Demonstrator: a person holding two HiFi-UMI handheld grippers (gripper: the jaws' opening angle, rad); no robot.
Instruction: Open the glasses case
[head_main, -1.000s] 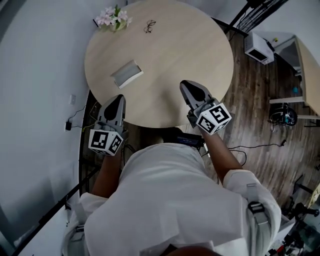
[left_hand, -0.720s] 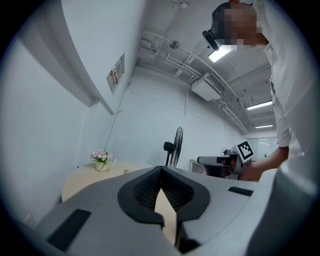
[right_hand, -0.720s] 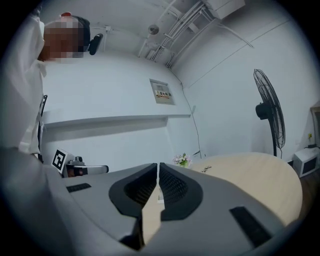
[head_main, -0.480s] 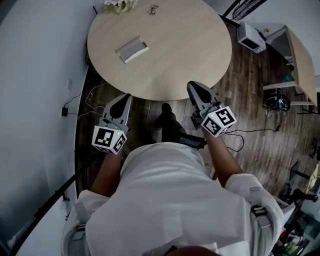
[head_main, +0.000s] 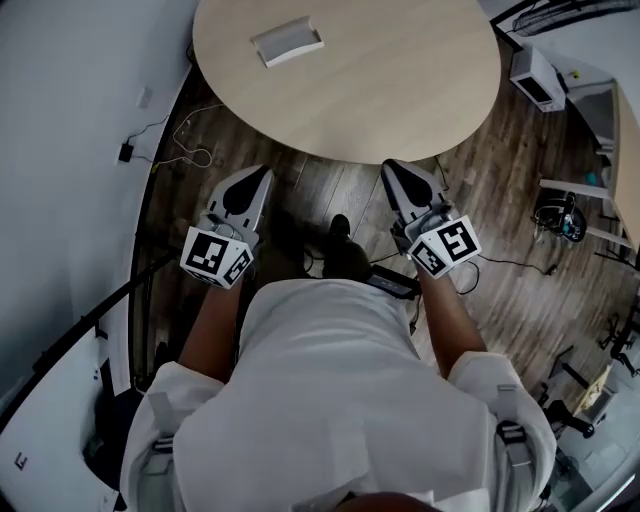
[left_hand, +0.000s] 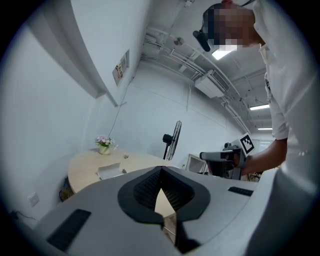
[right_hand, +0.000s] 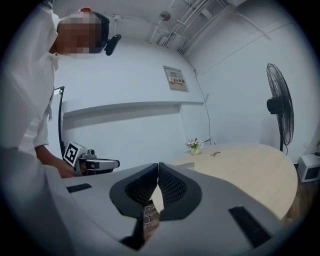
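Head view: person stands back from the round table (head_main: 400, 70); both grippers are held over the wood floor (head_main: 500, 200), short of the table edge.
Glasses case (head_main: 288, 42): lies flat on the tabletop toward its far left part, well apart from both grippers, nothing touching it.
Case lid: too small to read in any view; cannot tell whether it is open or closed.
Left gripper (head_main: 252, 176): jaws clenched tip to tip in the left gripper view (left_hand: 160, 171), nothing between them; points toward the table, with the case (left_hand: 111, 170) far ahead of it.
Right gripper (head_main: 398, 168): jaws pressed together in the right gripper view (right_hand: 158, 165), holding nothing.
Other items: flowers (right_hand: 194, 145) and a pair of glasses (right_hand: 215, 154) sit at the far side of the table, away from the case.
Progress: not settled by these pictures. Empty, closed grippers away from the table fit either a closed case waiting to be reached, or an opened case that the person has left.
Left to do: depends on the lid state, which can't be seen.
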